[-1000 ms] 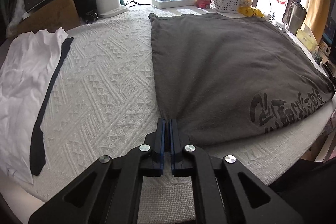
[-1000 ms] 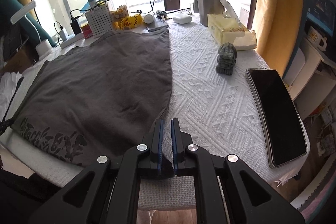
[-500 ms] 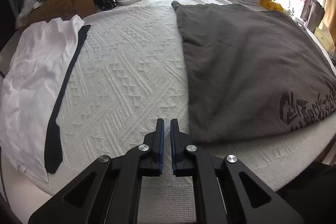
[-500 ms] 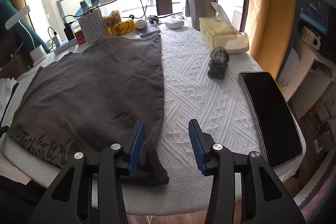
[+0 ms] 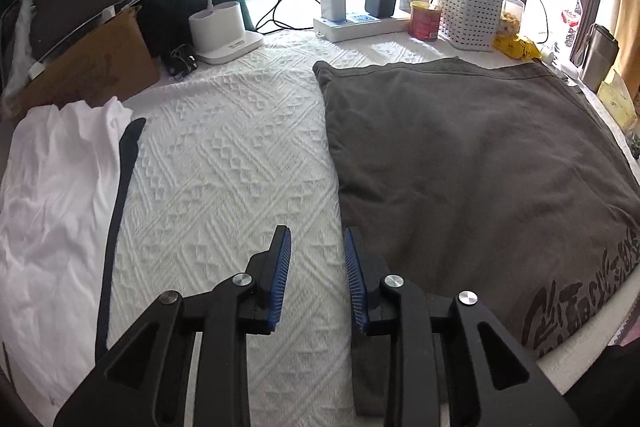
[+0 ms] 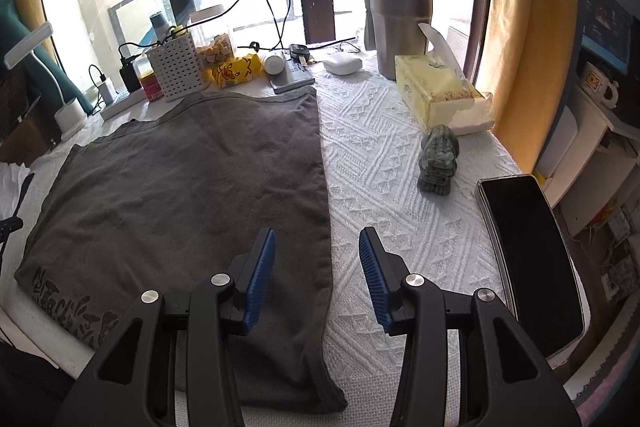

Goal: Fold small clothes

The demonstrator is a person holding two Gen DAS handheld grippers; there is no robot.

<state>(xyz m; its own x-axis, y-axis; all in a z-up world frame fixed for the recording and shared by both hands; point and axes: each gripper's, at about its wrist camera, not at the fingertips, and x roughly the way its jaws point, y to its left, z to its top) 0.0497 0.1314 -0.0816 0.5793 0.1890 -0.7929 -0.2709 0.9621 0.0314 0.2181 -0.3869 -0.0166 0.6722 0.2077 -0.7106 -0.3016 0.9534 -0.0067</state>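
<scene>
A dark grey T-shirt (image 5: 472, 163) with black print near its front hem lies flat on the white textured cloth (image 5: 224, 179). My left gripper (image 5: 316, 247) hovers over the shirt's left edge, its jaws opening, with no cloth pinched between the blue pads. In the right wrist view the same grey T-shirt (image 6: 192, 187) spreads to the left. My right gripper (image 6: 316, 247) stands open above the shirt's right edge, which runs between the fingers untouched.
A white garment (image 5: 52, 203) with a black strip (image 5: 116, 211) lies at the left. A cardboard box (image 5: 80, 67), lamp base (image 5: 220, 31), power strip (image 5: 352, 23) and white basket (image 5: 468, 15) line the back. A tissue box (image 6: 440, 91), stone figurine (image 6: 438, 159), steel mug (image 6: 400, 23) and black phone (image 6: 532, 251) sit at the right.
Both grippers were shut at the shirt's near corners; the right let go first, then the left opened. The left gripper shifted along the shirt's left edge, and the shirt now lies flat.
</scene>
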